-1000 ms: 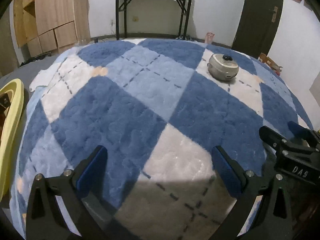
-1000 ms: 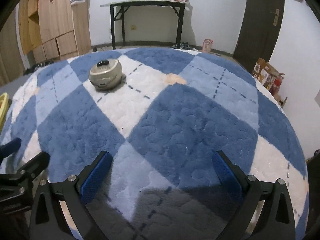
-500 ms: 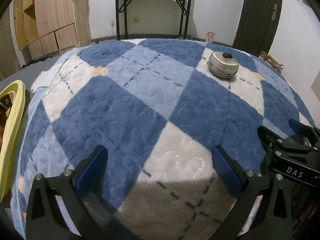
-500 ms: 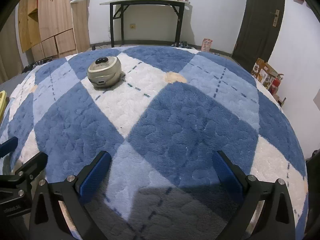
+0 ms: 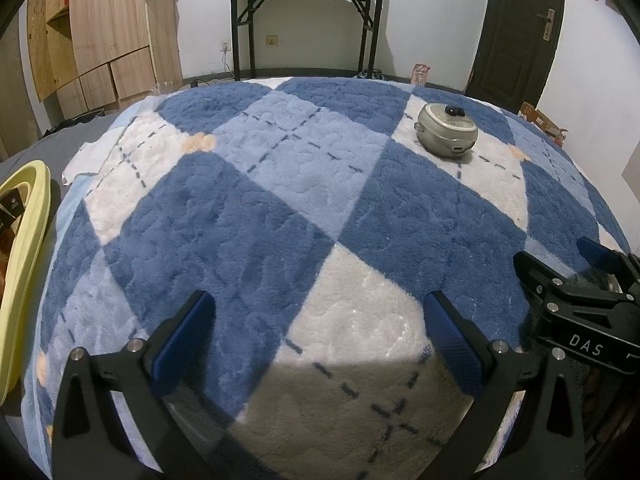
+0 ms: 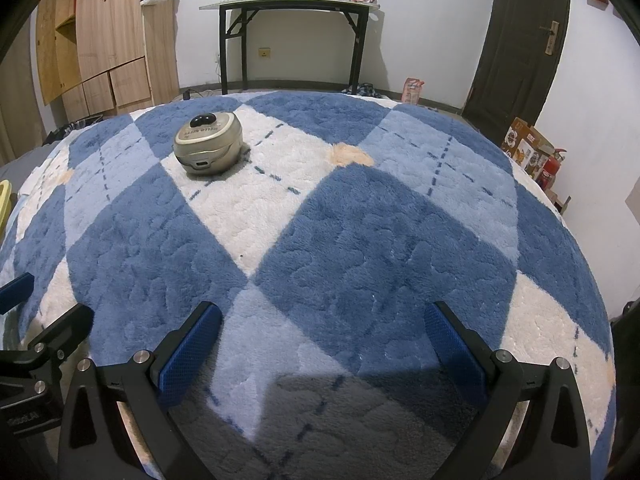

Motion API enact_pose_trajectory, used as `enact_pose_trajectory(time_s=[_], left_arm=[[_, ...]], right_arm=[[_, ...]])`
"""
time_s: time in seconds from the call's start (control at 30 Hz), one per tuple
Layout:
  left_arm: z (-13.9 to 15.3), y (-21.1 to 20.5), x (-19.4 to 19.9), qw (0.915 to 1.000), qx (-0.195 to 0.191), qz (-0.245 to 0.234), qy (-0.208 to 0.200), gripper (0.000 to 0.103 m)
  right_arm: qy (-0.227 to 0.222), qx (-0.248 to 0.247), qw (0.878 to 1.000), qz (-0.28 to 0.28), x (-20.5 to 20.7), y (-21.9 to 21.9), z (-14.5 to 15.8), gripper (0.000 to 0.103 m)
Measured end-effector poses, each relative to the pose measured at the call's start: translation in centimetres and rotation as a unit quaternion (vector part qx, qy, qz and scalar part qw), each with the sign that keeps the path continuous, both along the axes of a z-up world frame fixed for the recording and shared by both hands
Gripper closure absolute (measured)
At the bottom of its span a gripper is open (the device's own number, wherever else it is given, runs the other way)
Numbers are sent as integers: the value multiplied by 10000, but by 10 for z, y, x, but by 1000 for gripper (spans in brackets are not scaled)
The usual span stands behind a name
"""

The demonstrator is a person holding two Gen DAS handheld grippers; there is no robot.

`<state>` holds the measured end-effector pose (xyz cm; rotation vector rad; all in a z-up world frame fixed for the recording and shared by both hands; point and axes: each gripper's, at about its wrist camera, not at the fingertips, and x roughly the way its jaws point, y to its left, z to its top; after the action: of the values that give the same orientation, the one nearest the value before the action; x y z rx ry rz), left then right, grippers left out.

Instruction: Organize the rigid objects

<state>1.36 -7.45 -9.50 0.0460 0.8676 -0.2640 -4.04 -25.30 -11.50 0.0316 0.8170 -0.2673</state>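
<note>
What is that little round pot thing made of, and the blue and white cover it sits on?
The small round beige-grey pot with a black knob looks like smooth hard plastic, perhaps painted to look metallic: light glints off its lid. The blue and white diamond-patterned blanket looks like soft plush fleece: its surface is fuzzy and dimpled.

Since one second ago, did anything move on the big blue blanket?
Only slightly. Both cameras tipped up a little, so the small grey rice cooker sits a bit lower in each view. Nothing was grabbed or let go. The left gripper and right gripper stay open over the plaid blanket, and the cooker rests on the same white patch. The yellow tub stays at the left edge.
</note>
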Motion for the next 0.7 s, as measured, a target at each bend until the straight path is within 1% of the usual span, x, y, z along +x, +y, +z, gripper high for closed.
enact_pose_trajectory(time_s=[0.7], left_arm=[[0, 0, 0, 10000, 1, 3, -1, 0]], right_arm=[[-3, 32, 10000, -2, 0, 0, 0, 0]])
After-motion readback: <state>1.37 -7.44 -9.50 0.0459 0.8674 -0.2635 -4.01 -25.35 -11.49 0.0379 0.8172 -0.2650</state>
